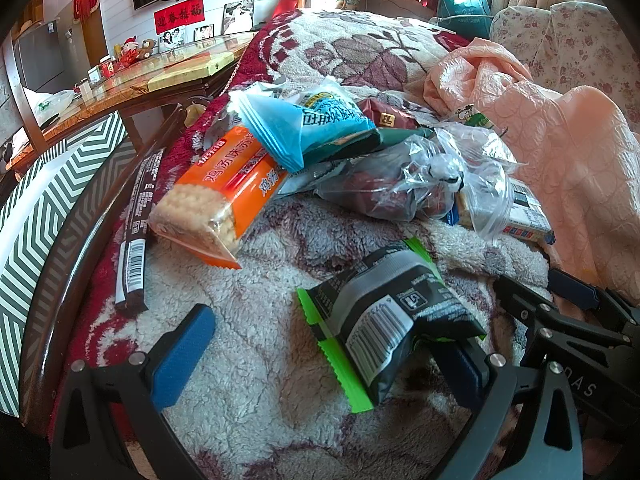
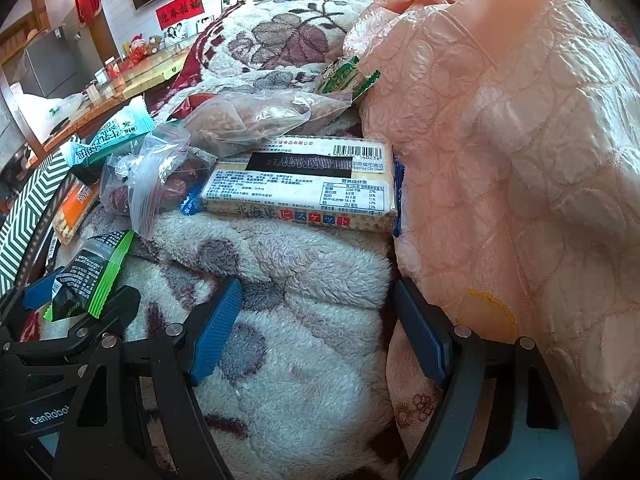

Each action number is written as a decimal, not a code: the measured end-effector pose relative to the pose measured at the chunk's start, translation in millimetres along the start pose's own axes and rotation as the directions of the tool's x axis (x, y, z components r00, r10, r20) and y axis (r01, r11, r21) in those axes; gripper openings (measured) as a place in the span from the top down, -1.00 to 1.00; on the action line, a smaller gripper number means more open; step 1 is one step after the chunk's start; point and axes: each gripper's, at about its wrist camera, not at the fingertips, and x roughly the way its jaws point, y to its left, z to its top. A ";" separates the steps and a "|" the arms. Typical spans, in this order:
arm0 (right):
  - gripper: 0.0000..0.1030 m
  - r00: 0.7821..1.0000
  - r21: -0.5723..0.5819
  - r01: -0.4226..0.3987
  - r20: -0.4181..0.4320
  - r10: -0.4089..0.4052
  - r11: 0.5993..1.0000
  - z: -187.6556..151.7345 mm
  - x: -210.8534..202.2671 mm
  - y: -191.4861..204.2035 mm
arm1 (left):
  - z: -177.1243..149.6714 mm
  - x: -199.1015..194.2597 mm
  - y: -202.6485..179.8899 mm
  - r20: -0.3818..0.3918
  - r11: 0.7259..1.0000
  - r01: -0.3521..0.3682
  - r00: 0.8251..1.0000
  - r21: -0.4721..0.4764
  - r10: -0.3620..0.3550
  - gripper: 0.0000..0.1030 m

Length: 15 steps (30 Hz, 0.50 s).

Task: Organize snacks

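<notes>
Your left gripper (image 1: pixel 320 364) is spread wide, holding nothing, with the black-and-green packet (image 1: pixel 394 316) lying on the fleece blanket (image 1: pixel 260 360) between its fingers, closer to the right-hand pad. Your right gripper (image 2: pixel 316 328) is also wide open and empty, aimed at the cream biscuit pack (image 2: pixel 300 184) that lies further ahead, against the pink quilt (image 2: pixel 500 160).

The rest of the snacks are heaped just beyond: an orange cracker pack (image 1: pixel 224 200), a light blue packet (image 1: pixel 296 124), a clear bag of red dates (image 1: pixel 396 184) and a long dark bar (image 1: pixel 138 232) at the blanket's edge.

Watch the left side. The packet sits off-centre and looks soft and puffy, so if you close now it may skid sideways or fold, and only a corner gets pinched. The deep fleece could also snag a fingertip if you come in low. The two grippers are near each other, so they could bump.

On the right, the quilt crowds the biscuit pack's far end; a finger could catch cloth instead.

Only the right view shows the biscuit pack's full label and the green-and-white packet (image 2: pixel 348 76) on the quilt. Only the left view shows the dark bar and all of the orange pack.
</notes>
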 end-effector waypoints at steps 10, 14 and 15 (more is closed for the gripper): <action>-0.54 1.000 0.000 0.000 0.000 0.000 1.000 0.0 -0.1 0.0 | -0.4 -0.1 0.4 0.000 1.000 0.001 1.000 0.000 -0.001 -1.00; -0.54 1.000 0.000 0.001 0.000 -0.001 1.000 0.0 0.0 -0.1 | -0.5 -0.2 0.4 0.001 1.000 0.000 1.000 -0.001 0.000 -1.00; -0.54 1.000 -0.001 0.001 0.000 -0.001 1.000 0.0 -0.1 0.1 | -1.7 -0.4 0.8 0.001 1.000 0.001 1.000 -0.001 -0.001 -1.00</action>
